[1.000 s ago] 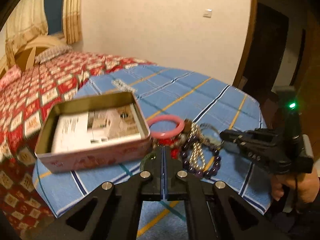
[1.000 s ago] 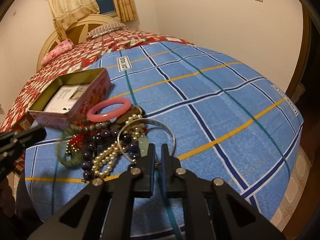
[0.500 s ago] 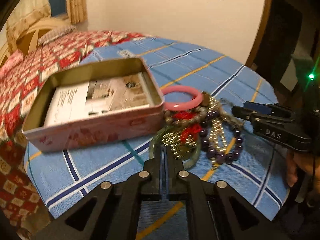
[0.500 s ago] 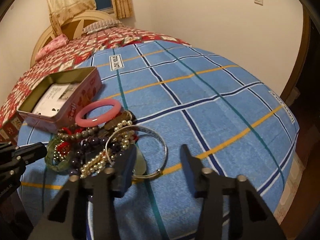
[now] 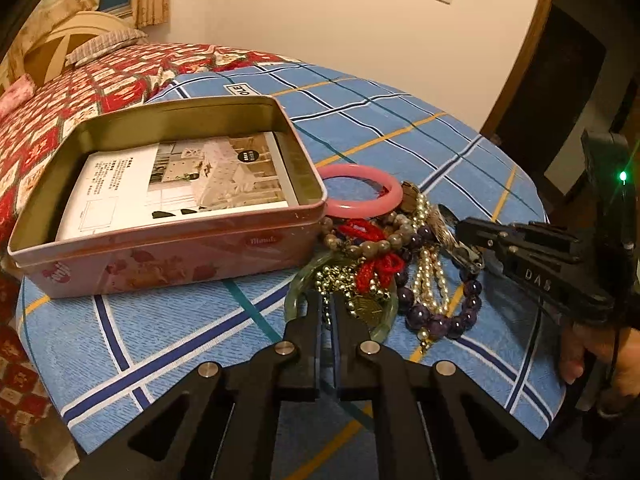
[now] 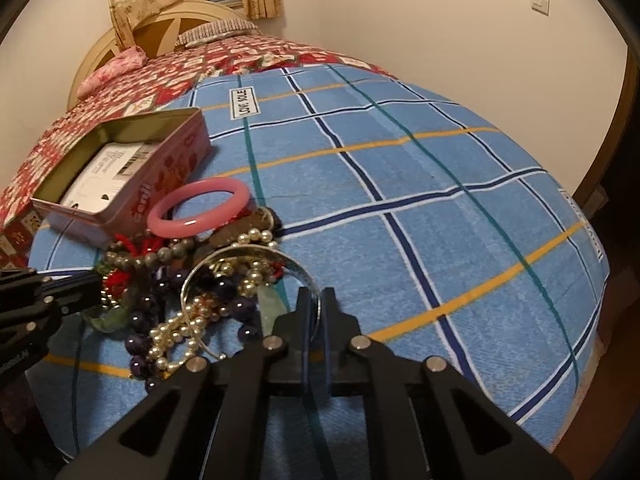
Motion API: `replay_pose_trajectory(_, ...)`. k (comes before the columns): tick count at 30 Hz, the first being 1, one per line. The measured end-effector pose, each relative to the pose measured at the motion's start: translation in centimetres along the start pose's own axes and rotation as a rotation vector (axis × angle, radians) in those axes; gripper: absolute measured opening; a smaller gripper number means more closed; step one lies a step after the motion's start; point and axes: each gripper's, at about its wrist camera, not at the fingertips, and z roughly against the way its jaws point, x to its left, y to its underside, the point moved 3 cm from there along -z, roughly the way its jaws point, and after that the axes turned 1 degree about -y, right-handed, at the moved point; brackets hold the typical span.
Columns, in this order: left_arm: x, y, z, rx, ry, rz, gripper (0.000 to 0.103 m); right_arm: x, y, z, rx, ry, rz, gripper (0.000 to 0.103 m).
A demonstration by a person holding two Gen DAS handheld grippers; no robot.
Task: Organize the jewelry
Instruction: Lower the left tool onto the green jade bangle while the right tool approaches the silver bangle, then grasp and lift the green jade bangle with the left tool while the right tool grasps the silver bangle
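Black plastic fingers of the right gripper (image 6: 314, 300) had pinched the thin silver bangle (image 6: 224, 258) at its near rim; the left wrist view showed that same tool (image 5: 466, 226) from the side, its tips narrow over the heap. The left gripper (image 5: 327, 306) was closed to a slit, with the translucent green jade bangle (image 5: 298, 288) running between and under its tips; whether the pads actually pressed it could not be told.

Only the left view showed the printed card (image 5: 176, 184) lying flat in the rectangular pink tin (image 5: 168, 256) at ten o'clock, and a hand (image 5: 600, 354) at three o'clock on the right tool's handle. Only the right view showed the bed's pink pillow (image 6: 110, 70) at eleven o'clock.

Tangled jewelry lay touching: a smooth pink bangle (image 5: 362, 196) against the tin's corner, round purple beads (image 5: 436, 316), a pearl strand (image 5: 430, 272), red knotted cord (image 5: 378, 266).

Checked blue cloth (image 6: 440, 200) spread bare from twelve to three o'clock, dropping away at its rounded edge.
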Motion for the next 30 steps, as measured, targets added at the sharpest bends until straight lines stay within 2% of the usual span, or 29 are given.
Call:
replay_pose_trajectory(4, -0.6, 0.4, 0.6, -0.008, 0.0, -0.024, 0.0, -0.2, 0.1, 0.6, -0.017, -0.043, -0.036, 0.006)
replay_pose_trajectory(8, -1.3, 0.2, 2.0, -0.051, -0.017, -0.064, 0.0, -0.1, -0.1, 1.5, -0.044, -0.053, -0.042, 0.005)
replay_pose_trajectory(10, -1.8, -0.1, 2.7, -0.082, -0.009, -0.084, 0.0, 0.0, -0.2, 1.7, -0.049, -0.053, -0.041, 0.005)
replay_pose_trajectory(12, -2.1, -0.2, 3.0, -0.081, 0.004, -0.081, 0.001, 0.1, -0.2, 1.7, -0.052, -0.051, -0.039, 0.005)
replay_pose_trajectory(14, -2.1, -0.2, 3.3, -0.083, -0.002, -0.076, 0.021, 0.2, -0.2, 1.6, -0.052, -0.052, -0.035, 0.005)
replay_pose_trajectory(15, -2.0, -0.2, 3.4, -0.085, -0.012, -0.075, 0.039, 0.3, -0.3, 1.6, -0.053, -0.052, -0.033, 0.005)
replay_pose_trajectory(16, -1.7, -0.1, 3.5, -0.092, -0.034, -0.071, 0.042, 0.3, -0.3, 1.6, -0.055, -0.053, -0.033, 0.005)
replay_pose_trajectory(18, -1.1, 0.0, 3.1, -0.08, -0.091, -0.069, 0.042, 0.3, -0.3, 1.6, -0.059, -0.051, -0.033, 0.005)
replay_pose_trajectory(21, -0.5, 0.3, 2.4, -0.057, -0.106, -0.062, 0.042, 0.3, -0.2, 1.7, -0.059, -0.051, -0.037, 0.005)
replay_pose_trajectory(24, -0.3, 0.4, 1.5, -0.036, -0.111, -0.058, 0.031, 0.2, -0.1, 1.6, -0.058, -0.051, -0.034, 0.005)
replay_pose_trajectory(30, 0.7, 0.6, 0.8, -0.013, -0.101, -0.026, 0.021, 0.3, 0.2, 1.6, -0.057, -0.048, -0.031, 0.006)
